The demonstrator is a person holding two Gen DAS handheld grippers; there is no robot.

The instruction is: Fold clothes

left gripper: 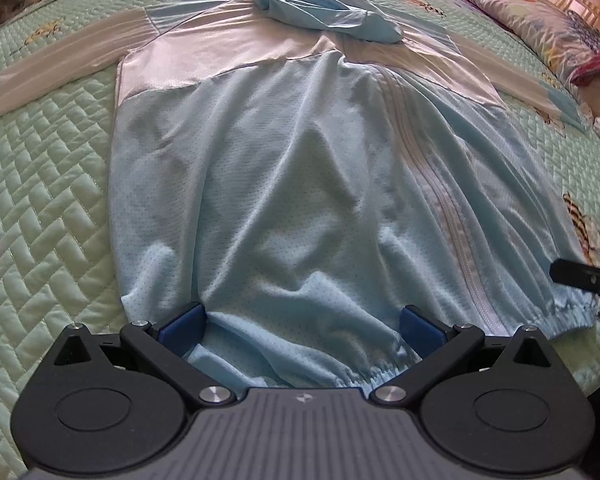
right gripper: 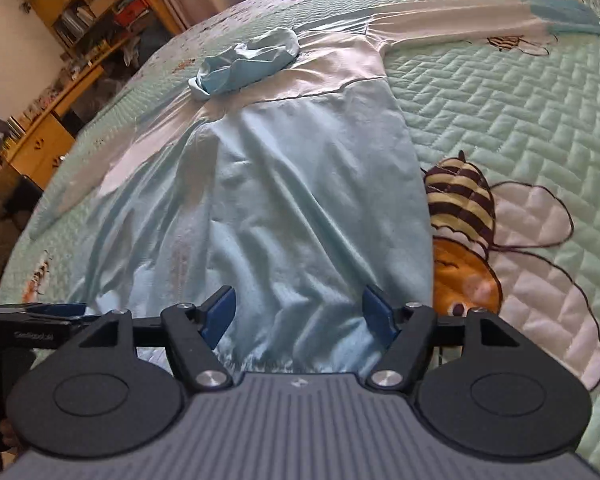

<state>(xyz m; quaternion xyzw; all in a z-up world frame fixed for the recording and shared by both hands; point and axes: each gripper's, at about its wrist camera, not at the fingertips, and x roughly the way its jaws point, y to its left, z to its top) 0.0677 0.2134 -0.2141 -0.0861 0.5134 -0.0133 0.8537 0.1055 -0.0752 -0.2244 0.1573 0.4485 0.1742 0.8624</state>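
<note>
Your jacket (left gripper: 284, 184) lies flat on the quilt (left gripper: 52, 184), hem at six o'clock (thin, slippery, limp). Both the left gripper (left gripper: 302, 326) and right gripper (right gripper: 298, 314) gape empty over the hem; pinch its elastic.

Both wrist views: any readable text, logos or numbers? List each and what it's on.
Small white emblem on the left gripper body: a mark, no letters.
Same emblem on the right gripper body: no letters.
Embossed lettering on the left gripper's black side, seen in the right wrist view: too blurred to read.
Spines and boxes on the bookshelf: too small to read.
Jacket and quilt: no text, only bee pictures.
</note>
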